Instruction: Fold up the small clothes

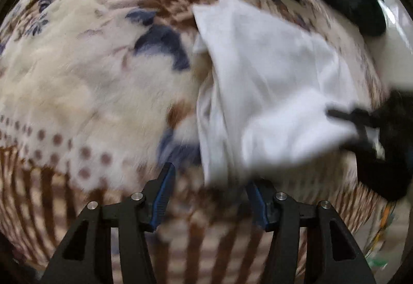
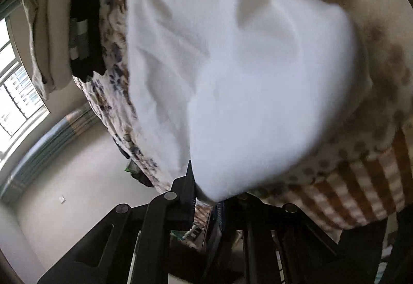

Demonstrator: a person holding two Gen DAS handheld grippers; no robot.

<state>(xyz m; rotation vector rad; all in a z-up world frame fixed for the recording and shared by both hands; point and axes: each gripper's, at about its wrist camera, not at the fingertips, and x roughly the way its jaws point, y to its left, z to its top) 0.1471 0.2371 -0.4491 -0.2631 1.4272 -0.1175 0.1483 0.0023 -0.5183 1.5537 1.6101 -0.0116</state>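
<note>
The right hand-held gripper (image 2: 206,196) pinches a corner of the white garment (image 1: 271,82), lifting it off the floral blanket (image 1: 90,64) at 3 o'clock, probably to carry a fold across. The left hand-held gripper (image 1: 209,196) hangs released, its jaws spread at the garment's near edge.

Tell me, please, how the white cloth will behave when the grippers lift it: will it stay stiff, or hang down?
The white cloth is probably floppy: it drapes in soft folds from the right gripper, which pinches one corner. It seems light, since that single pinch carries it. On the fleecy blanket it will likely drag rather than slide.
</note>
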